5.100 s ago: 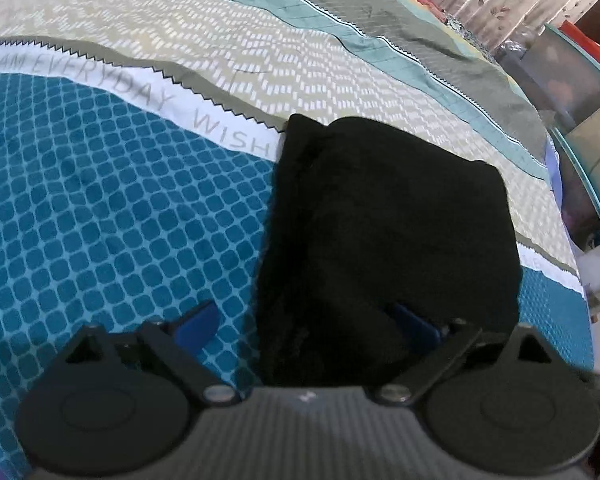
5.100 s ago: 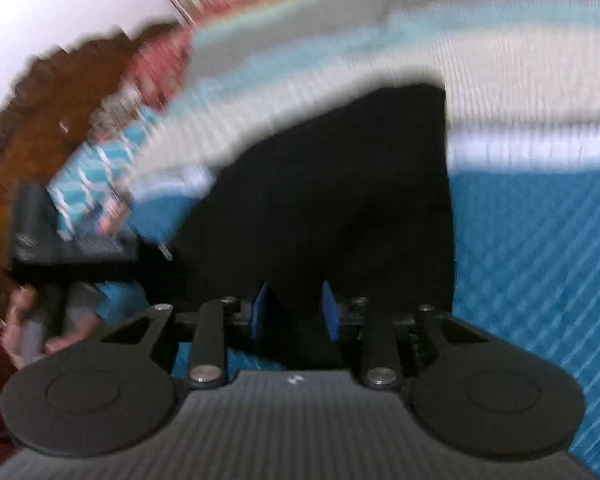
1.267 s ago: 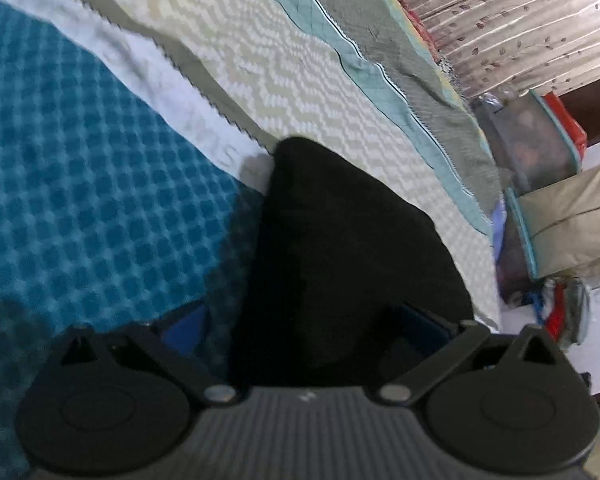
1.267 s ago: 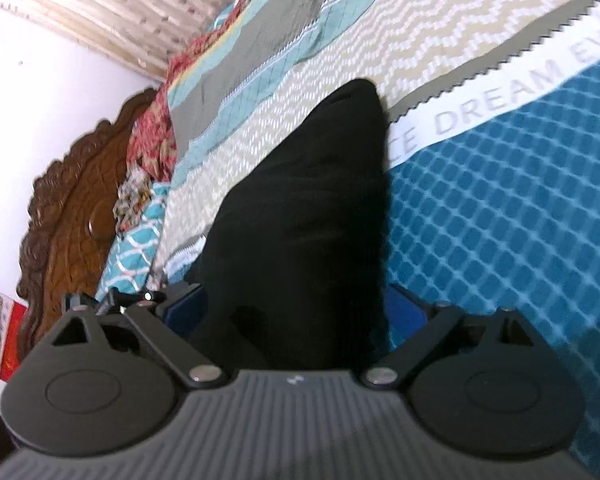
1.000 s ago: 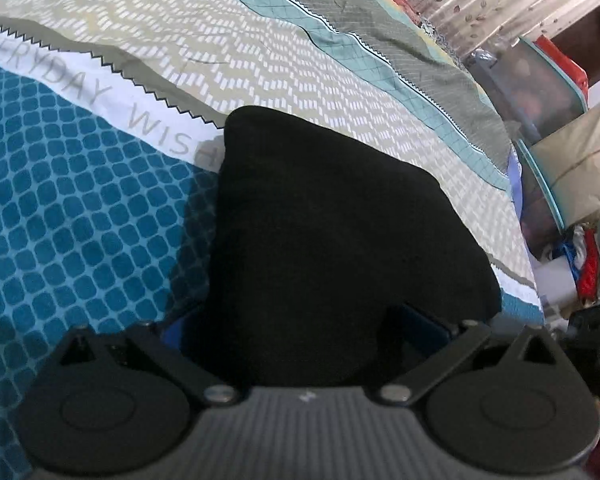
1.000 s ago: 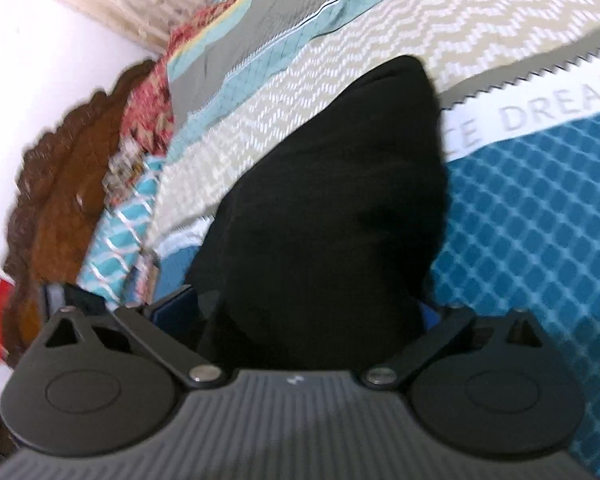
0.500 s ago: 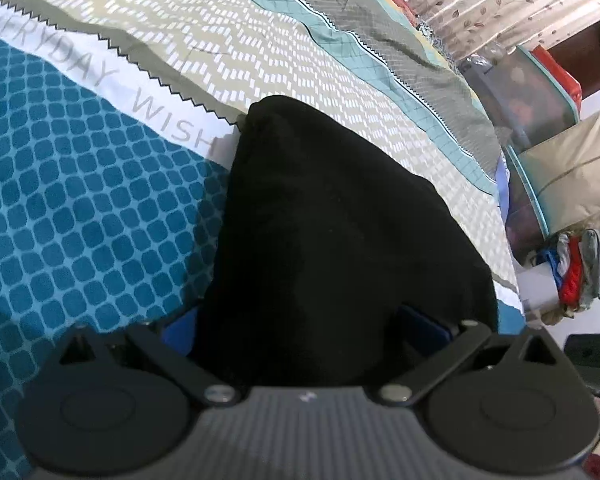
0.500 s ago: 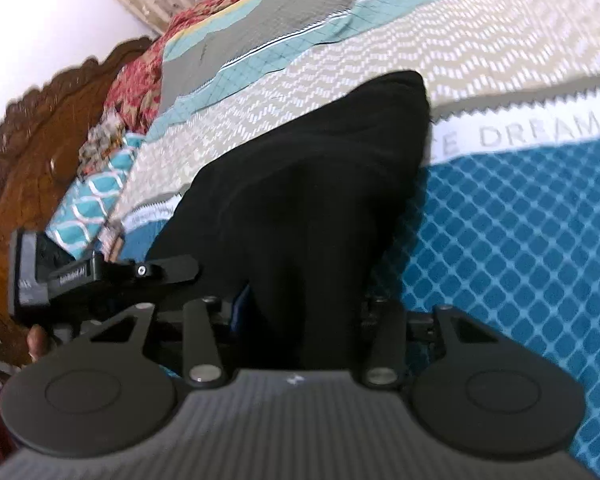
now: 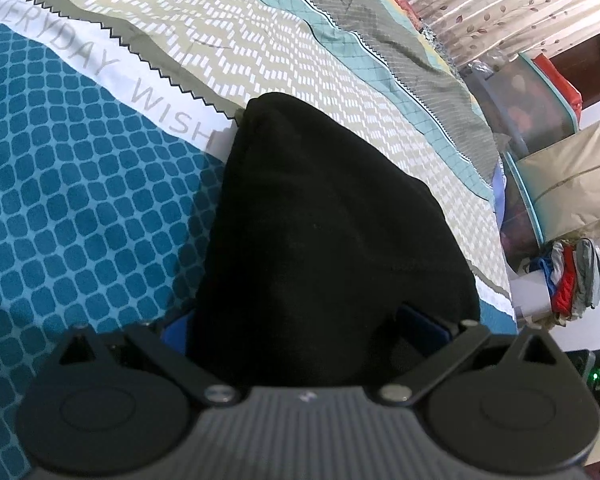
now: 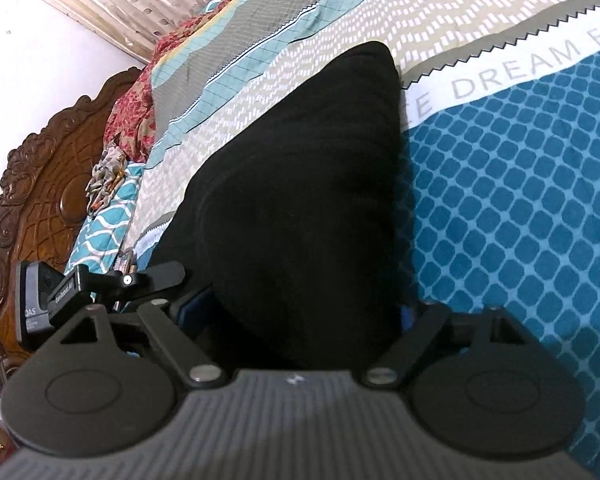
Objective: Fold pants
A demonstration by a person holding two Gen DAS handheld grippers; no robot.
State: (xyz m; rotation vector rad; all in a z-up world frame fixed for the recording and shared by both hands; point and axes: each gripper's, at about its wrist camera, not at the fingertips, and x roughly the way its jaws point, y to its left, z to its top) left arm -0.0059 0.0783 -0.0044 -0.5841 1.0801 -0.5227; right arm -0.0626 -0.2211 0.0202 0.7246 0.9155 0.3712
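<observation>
Your pants (image 9: 324, 248) already lie as a compact black bundle on the bed (image 9: 80, 208), so the folding looks nearly finished; only a last tidy or release seems left. The bundle's long axis runs away from you toward the lettered stripe. Your left tongs (image 9: 304, 326) and right tongs (image 10: 300, 312) both stand wide open around its near edge, clamping nothing.

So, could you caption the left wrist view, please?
Open left gripper straddling folded black pants on a patterned bedspread.
</observation>
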